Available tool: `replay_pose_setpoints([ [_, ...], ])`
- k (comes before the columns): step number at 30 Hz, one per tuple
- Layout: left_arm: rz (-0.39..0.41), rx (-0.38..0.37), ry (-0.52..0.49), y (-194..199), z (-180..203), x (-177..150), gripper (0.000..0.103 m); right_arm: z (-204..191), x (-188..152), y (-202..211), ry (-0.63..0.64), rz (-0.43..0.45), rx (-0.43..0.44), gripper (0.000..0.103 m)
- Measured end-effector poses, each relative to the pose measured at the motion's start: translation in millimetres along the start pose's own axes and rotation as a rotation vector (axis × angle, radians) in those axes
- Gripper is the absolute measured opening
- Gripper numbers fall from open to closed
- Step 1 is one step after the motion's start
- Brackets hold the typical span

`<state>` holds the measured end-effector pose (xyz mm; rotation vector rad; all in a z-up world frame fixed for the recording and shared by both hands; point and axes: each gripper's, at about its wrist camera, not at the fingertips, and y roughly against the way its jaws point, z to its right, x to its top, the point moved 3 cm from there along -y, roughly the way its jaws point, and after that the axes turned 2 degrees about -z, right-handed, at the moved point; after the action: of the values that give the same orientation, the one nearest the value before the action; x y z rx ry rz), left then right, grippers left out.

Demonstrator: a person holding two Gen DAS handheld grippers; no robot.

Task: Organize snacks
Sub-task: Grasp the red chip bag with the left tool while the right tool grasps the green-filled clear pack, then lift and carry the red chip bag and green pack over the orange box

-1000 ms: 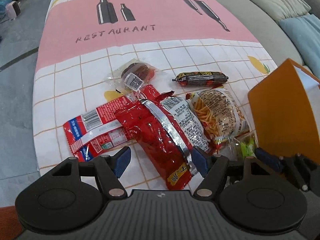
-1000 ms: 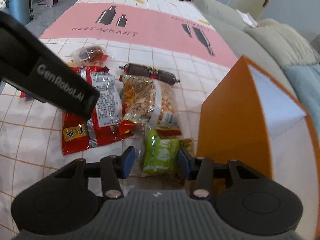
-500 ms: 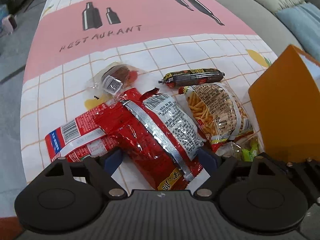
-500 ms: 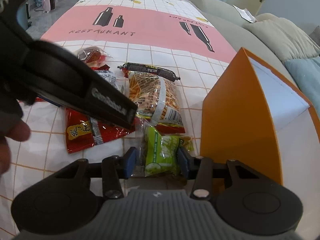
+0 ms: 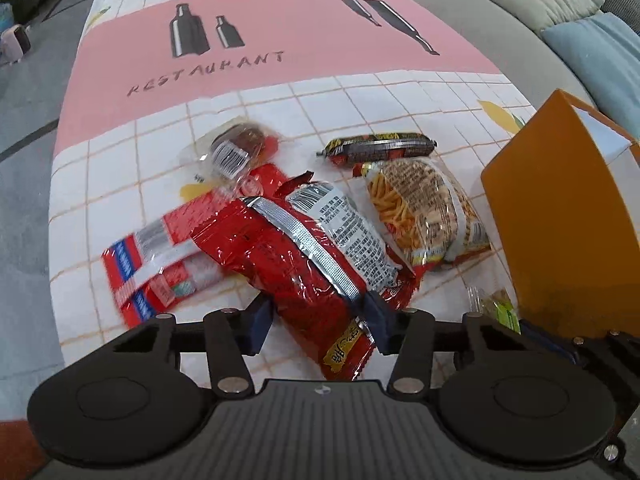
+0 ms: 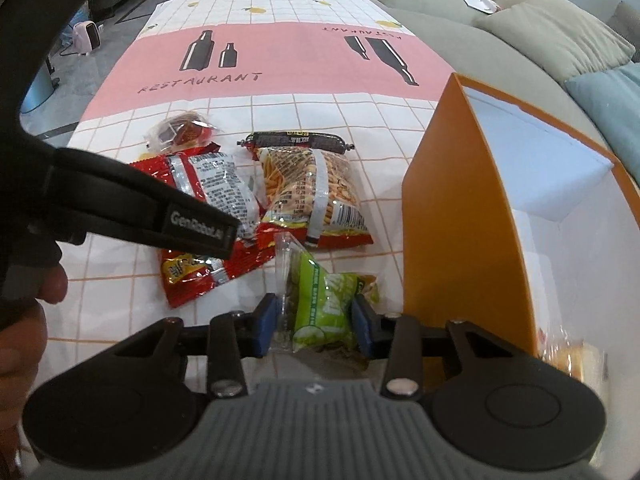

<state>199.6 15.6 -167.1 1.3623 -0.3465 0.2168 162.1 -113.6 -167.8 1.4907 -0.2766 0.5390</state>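
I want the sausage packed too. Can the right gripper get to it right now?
Probably not yet: the right gripper is closing around the green packet, and the noodle bag lies before the sausage.

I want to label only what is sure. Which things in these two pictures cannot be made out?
- Orange box contents: right wrist view, its wall and the picture edge hide most; only a pale wrapper corner shows.
- Green packet: left wrist view, mostly behind the right hand-held gripper.
- Flat red packet: left wrist view, print blurred.
- Red bag: right wrist view, the left hand-held gripper covers its middle.
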Motion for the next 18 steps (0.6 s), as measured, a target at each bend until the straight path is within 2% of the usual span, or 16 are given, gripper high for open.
replay_pose_setpoints([
  [2,-0.005,-0.02,0.007,7.5,-2.8,-6.2,0.047,0.6,-2.2,5.1,-0.019,-0.004,0.02,0.038],
  [11,0.022,-0.031,-0.025,48.5,-2.5,-25.4,0.042,4.8,-12.5,32.9,-0.103,-0.002,0.128,0.037],
  [18,0.005,-0.026,-0.044,73.3,-0.9,-52.1,0.042,12.3,-23.4,53.0,-0.184,-0.006,0.232,0.037],
])
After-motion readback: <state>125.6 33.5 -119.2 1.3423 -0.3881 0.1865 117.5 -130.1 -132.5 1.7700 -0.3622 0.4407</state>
